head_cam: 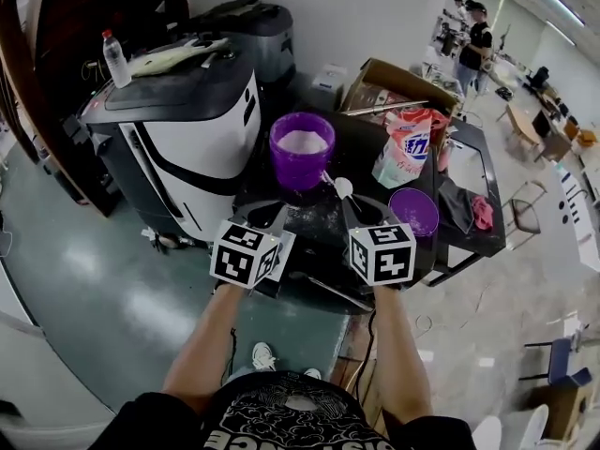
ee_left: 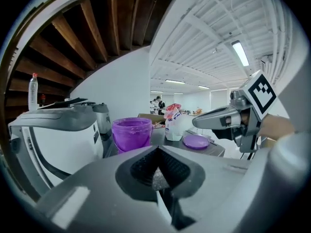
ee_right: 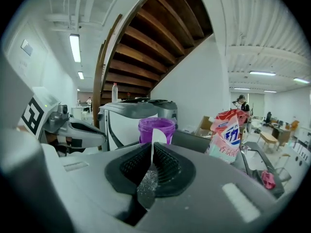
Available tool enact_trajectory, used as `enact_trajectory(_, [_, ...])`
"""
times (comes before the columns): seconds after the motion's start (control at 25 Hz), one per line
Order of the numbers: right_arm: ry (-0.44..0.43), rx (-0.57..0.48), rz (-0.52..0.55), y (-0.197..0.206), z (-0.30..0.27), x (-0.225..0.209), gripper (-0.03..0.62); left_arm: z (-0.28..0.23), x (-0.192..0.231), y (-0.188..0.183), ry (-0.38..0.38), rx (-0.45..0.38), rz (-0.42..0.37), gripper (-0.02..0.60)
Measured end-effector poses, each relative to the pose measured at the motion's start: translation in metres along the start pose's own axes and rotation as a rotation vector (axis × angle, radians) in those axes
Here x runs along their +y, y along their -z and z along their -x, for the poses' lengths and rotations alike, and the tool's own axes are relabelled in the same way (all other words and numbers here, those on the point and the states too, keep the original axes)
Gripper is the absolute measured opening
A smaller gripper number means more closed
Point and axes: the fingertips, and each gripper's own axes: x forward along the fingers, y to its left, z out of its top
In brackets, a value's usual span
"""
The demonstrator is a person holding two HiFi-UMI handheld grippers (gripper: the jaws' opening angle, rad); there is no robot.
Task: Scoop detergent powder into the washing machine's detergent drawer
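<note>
both grippers shut, one carrying a spoon
left gripper (ee_left: 156,154) pressed together on nothing; right gripper (ee_right: 151,157) pinches a white spoon (ee_right: 158,136) upright by its handle, purple tub (ee_right: 156,127) beyond.

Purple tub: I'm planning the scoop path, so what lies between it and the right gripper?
In the head view, only the spoon that the right gripper grips, its bowl toward the tub, above dark tabletop.
</note>
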Motion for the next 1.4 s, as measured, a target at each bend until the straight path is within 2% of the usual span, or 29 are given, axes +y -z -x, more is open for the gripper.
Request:
enact_trajectory(0.48, [0.142, -0.073, -0.064, -0.001, 0.048, -0.05, 0.038, -0.03, -0.039, -0.028, 0.056, -0.024, -0.045, 0.002])
enact_trajectory(0.92, [0.192, -0.083, -0.087, 0.003, 0.066, -0.068, 0.04, -0.038, -0.056, -0.042, 0.075, -0.05, -0.066, 0.002])
enact_trajectory(1.4, [0.209, -0.087, -0.101, 0.004, 0.075, -0.076, 0.04, -0.039, -0.064, -0.044, 0.074, -0.051, -0.071, 0.002])
